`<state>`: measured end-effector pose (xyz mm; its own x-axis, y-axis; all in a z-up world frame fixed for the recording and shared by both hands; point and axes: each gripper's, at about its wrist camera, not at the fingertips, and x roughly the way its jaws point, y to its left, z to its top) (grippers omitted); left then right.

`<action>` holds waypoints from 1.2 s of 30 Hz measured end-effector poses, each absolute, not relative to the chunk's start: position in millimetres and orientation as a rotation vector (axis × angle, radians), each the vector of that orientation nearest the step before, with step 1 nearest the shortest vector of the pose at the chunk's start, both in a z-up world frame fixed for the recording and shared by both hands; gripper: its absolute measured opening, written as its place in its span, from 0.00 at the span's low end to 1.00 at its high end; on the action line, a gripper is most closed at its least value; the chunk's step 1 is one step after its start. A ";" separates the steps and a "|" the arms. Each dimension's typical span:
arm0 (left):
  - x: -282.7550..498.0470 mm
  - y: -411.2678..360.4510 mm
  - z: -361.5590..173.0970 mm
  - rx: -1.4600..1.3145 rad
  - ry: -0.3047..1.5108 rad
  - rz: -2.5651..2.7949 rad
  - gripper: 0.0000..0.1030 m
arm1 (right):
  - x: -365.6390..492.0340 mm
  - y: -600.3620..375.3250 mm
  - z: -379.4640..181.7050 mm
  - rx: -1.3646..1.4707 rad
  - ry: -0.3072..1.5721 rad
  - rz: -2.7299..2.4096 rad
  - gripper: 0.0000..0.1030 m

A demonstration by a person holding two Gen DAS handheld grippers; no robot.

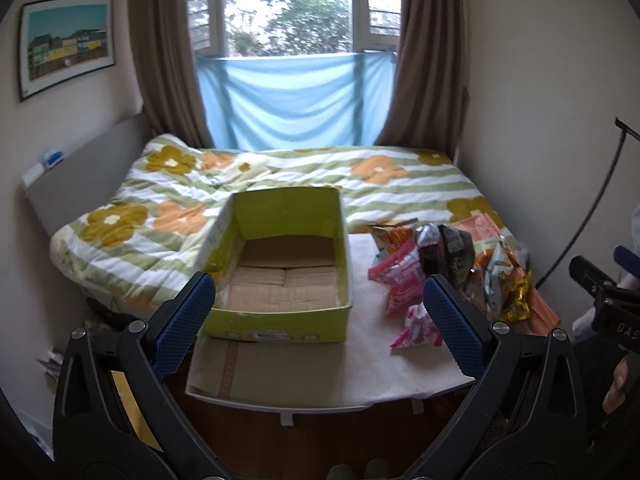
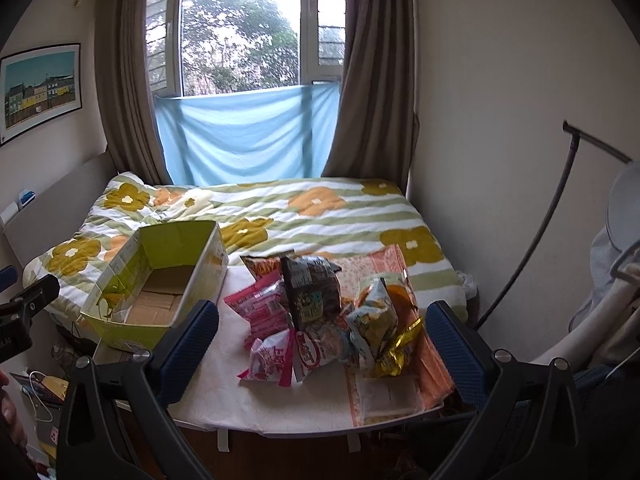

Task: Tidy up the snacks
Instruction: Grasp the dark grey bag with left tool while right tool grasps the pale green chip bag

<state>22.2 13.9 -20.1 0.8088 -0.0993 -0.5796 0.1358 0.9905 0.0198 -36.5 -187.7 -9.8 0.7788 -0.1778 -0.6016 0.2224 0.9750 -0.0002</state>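
Observation:
An open yellow-green cardboard box [image 1: 280, 320] stands on a small white table [image 1: 304, 376], empty, with its brown bottom showing; it also shows in the right wrist view [image 2: 132, 334]. To its right lies a heap of snack packets [image 1: 452, 272]: pink packets [image 2: 260, 312], a dark packet [image 2: 312, 292], a light blue packet [image 2: 374, 320] and a gold-wrapped one [image 2: 400, 350]. My left gripper [image 1: 318, 312] is open and empty, held back from the box. My right gripper [image 2: 320, 338] is open and empty, held back from the heap.
The table [image 2: 280, 412] stands against a bed with a flowered striped quilt [image 1: 240, 184]. A peach patterned cloth [image 2: 380, 264] lies under the heap. Walls close in on both sides. A black lamp arm [image 2: 552, 208] curves at the right. Clutter lies on the floor at the left [image 2: 44, 392].

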 end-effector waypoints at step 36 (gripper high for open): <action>261.0 -222.6 -189.1 0.134 1.069 -0.525 0.99 | 146.5 -314.0 -188.8 0.229 1.071 -0.181 1.00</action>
<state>261.0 -222.6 -189.1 0.3721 -0.3445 -0.8619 0.4711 0.8702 -0.1444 146.5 -314.0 -188.8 0.4687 -0.0355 -0.8827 0.2561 0.9618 0.0973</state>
